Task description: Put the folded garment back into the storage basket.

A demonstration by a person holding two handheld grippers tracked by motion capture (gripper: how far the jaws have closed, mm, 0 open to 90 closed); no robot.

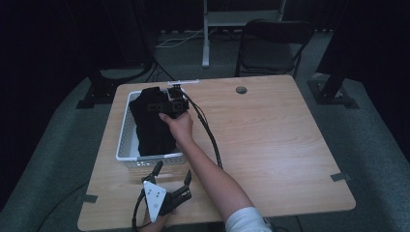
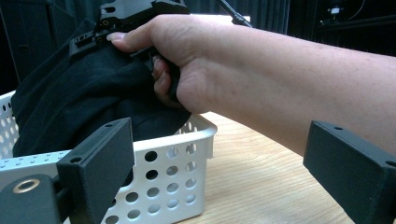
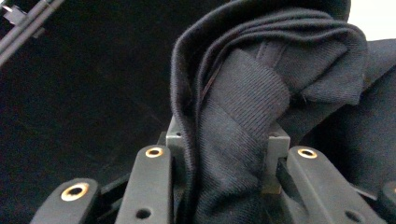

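My right hand-held gripper (image 3: 226, 154) is pinching a thick fold of the black garment (image 1: 152, 125), which is heaped in the white perforated basket (image 1: 126, 145) at the worktop's (image 1: 270, 145) left. The ribbed knit looks soft, limp and light; I judge it will drape and stretch rather than slide, so a bunched fold like this is the best place to hold it. The plastic basket seems light and might drag along. My left hand-held gripper (image 1: 171, 180) rests spread wide, empty, just in front of the basket.
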